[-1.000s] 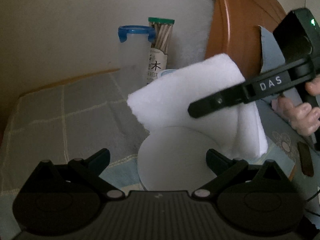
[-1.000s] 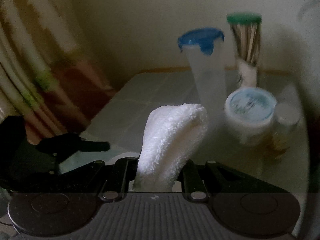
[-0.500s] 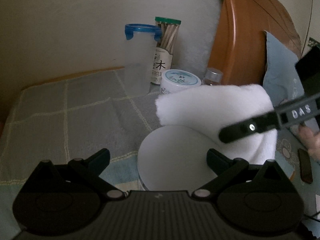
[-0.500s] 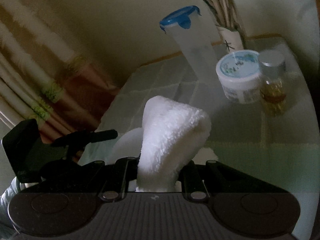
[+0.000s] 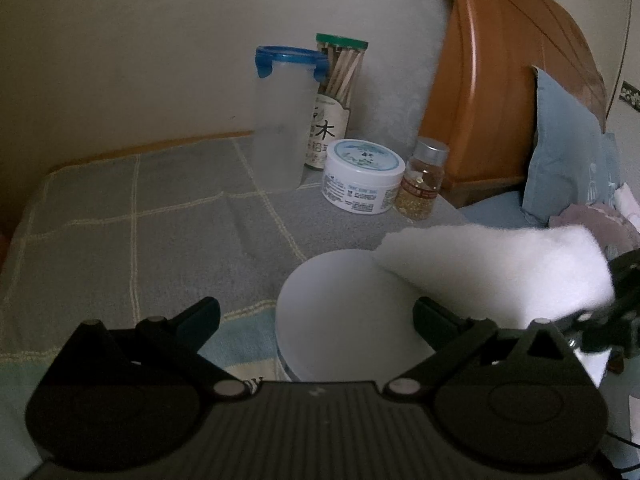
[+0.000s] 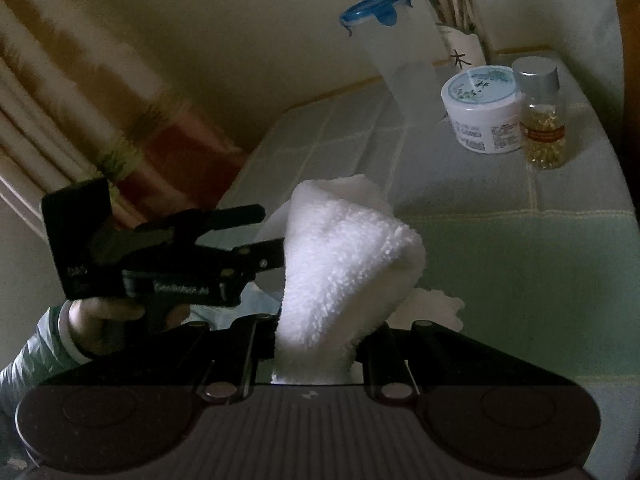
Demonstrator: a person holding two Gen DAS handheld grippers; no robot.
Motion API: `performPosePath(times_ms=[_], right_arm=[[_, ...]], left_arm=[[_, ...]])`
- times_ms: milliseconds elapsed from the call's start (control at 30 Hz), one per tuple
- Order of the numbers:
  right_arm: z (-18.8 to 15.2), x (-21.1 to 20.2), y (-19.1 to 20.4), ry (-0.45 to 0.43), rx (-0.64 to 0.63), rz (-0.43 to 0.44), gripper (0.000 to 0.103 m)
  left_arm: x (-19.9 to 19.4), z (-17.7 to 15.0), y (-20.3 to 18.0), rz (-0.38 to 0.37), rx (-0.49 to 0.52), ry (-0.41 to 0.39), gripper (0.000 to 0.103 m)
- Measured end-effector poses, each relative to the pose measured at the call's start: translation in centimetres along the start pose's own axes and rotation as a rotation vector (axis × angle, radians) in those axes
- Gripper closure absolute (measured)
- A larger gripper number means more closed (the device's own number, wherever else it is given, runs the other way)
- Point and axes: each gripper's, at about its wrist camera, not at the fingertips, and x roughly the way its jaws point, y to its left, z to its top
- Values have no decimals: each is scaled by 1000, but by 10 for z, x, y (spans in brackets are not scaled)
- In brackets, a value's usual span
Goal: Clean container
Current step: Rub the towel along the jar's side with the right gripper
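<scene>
Here, left gripper (image 5: 316, 312) spread wide around a round white container (image 5: 340, 316) on the checked cloth (image 5: 140, 240), fingers (image 5: 436, 322) flanking its sides, contact hard to judge. Right gripper (image 6: 316, 344) clamped tight on a folded white towel (image 6: 344, 256), towel tip over the container's right rim. Open cloth to the left and ahead; lidded tumbler (image 5: 282, 120), toothpick jar (image 5: 338, 92), cream tub (image 5: 362, 176) and small bottle (image 5: 420, 180) crowded at the back edge. Container's base hidden by the gripper body. Right gripper cut off at the left view's edge.
</scene>
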Motion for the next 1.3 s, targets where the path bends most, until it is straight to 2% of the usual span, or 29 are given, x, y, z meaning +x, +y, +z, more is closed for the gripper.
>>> performPosePath(times_ms=[267,367,500,633,800,967,1300], right_arm=[[36,-29,-12,-110,-32,-132,85],[56,-26,-12,-141,-72,-185,85],[78,-2,-10,-142,-104,-208,85],[90,28,-6,-98,-124,-193,85],[87,51,-1,-36,-123,-125,86],[74,45,-1,-11,-93,-85,86],[41,22,0,-33,-24,-65,86]], left_arm=[[0,-1,1,3,-3,1,0],[1,-1,1,3,-10,3,0],[1,0,1,7,-8,7,0],[1,1,0,15,-5,10,0],[1,0,1,14,-16,12,0],[2,0,2,8,-26,11,0],[3,-2,2,4,-32,6,0]])
